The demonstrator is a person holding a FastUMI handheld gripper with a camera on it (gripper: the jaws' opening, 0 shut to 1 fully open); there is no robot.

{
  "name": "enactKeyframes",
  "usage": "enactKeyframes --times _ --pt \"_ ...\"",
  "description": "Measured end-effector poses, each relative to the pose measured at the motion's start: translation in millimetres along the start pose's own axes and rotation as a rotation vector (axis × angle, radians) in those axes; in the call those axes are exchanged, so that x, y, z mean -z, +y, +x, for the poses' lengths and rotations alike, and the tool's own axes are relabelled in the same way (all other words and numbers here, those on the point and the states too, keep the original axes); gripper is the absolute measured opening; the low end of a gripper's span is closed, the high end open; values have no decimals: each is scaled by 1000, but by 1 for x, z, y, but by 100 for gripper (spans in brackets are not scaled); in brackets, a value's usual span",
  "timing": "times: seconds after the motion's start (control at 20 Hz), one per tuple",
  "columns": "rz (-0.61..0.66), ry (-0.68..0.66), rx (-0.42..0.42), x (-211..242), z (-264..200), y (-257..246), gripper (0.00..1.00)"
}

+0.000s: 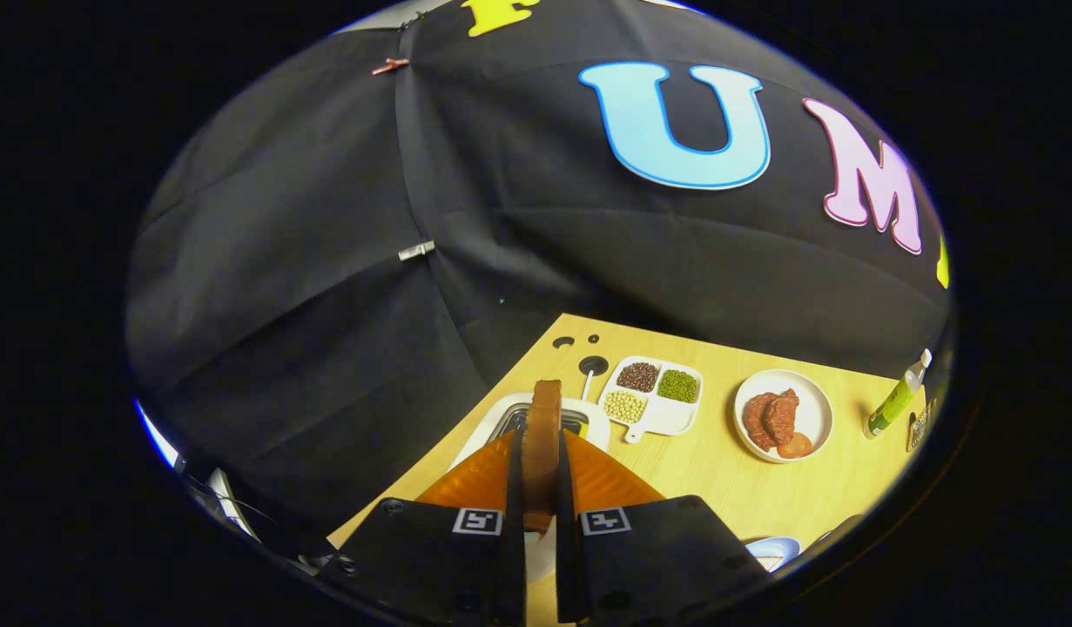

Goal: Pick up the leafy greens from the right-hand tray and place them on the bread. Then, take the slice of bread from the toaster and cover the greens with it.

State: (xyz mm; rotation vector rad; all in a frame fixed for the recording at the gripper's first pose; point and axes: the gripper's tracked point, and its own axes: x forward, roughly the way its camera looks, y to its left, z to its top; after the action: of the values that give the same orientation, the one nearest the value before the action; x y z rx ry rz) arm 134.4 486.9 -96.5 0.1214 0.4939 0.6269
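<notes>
My gripper (541, 461) is shut on a slice of bread (542, 435), which stands on edge between the two orange fingers (479, 477) with its brown crust facing me. Directly beyond the slice sits the white toaster (592, 416), its dark slot just under the bread's far end. The slice appears lifted clear of the slot. The greens and the other bread lie hidden from me here.
On the wooden table (718, 479), a white divided dish of beans (653, 392) lies past the toaster. A round plate of reddish meat (784, 415) sits to its right. A green bottle (897, 396) stands further right. A pale blue rim (775, 550) peeks beside the right finger.
</notes>
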Motion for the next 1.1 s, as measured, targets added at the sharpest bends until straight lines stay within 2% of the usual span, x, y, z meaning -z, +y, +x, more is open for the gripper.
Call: enactKeyframes --times 0.25,0.5,0.7,0.85,1.1 --pt "43 -84 7 -30 -61 -41 18" --pt "78 -109 59 -26 -126 -101 18" --pt "140 -87 142 17 -168 -160 18" --pt "167 -57 197 65 -185 -189 18" --pt "313 -37 176 126 -169 -198 18"
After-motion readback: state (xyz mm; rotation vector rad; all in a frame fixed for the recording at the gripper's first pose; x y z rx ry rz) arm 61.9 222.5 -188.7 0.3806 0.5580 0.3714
